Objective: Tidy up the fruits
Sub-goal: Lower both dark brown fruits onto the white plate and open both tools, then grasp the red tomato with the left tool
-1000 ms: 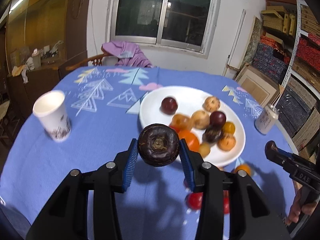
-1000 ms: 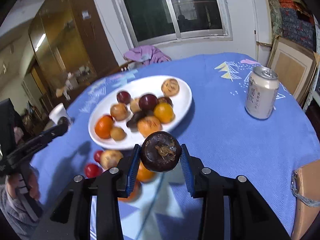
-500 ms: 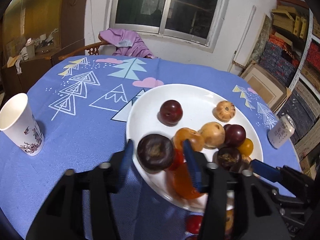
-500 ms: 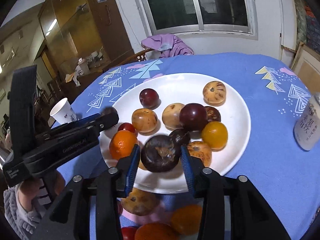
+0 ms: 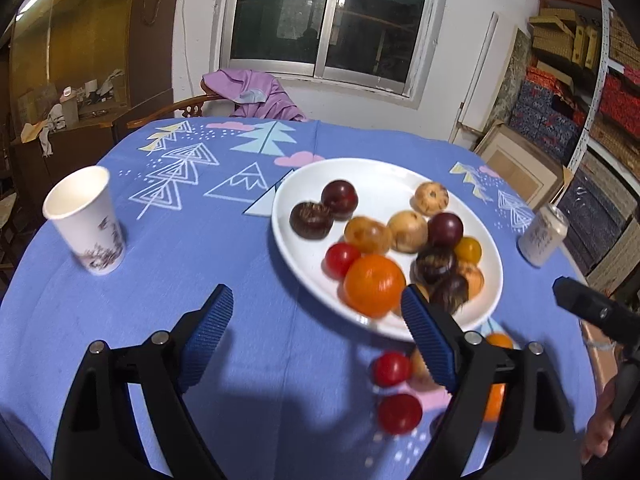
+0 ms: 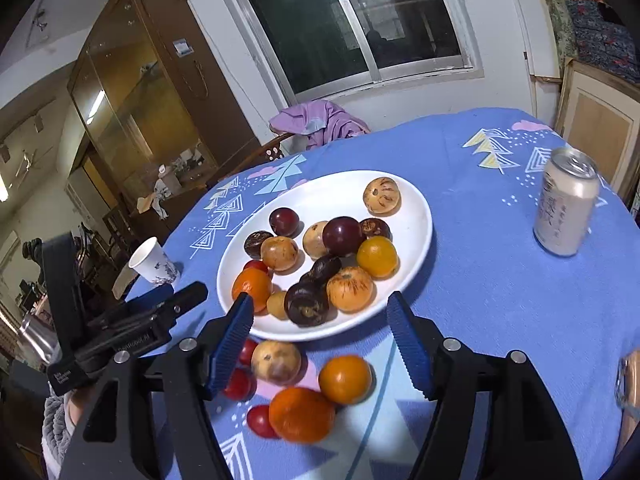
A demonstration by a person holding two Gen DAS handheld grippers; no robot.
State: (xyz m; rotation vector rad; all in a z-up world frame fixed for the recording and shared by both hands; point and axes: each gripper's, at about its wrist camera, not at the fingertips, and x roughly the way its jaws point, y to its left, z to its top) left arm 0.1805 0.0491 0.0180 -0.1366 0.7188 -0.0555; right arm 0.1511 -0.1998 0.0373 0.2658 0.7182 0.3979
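Observation:
A white plate [image 5: 384, 176] [image 6: 416, 216] holds several fruits. A dark brown fruit [image 5: 311, 219] lies at its left side, and another dark brown fruit [image 6: 307, 304] lies at its near edge. My left gripper [image 5: 316, 334] is open and empty above the cloth in front of the plate. My right gripper [image 6: 320, 334] is open and empty just in front of the plate's near rim. Loose fruits lie on the cloth before the plate: a pale brown one [image 6: 276, 362], two oranges [image 6: 345, 379] [image 6: 302, 414] and red tomatoes [image 5: 400, 413] [image 5: 391, 369].
A paper cup [image 5: 86, 220] [image 6: 154, 261] stands at the left of the blue tablecloth. A drink can [image 5: 543, 236] [image 6: 566, 202] stands at the right. A chair with purple cloth [image 5: 252, 92] is behind the table. Shelves of boxes fill the right wall.
Both grippers carried a dark fruit over the plate, opened and let it go there. Both have pulled back toward me and now stand empty.

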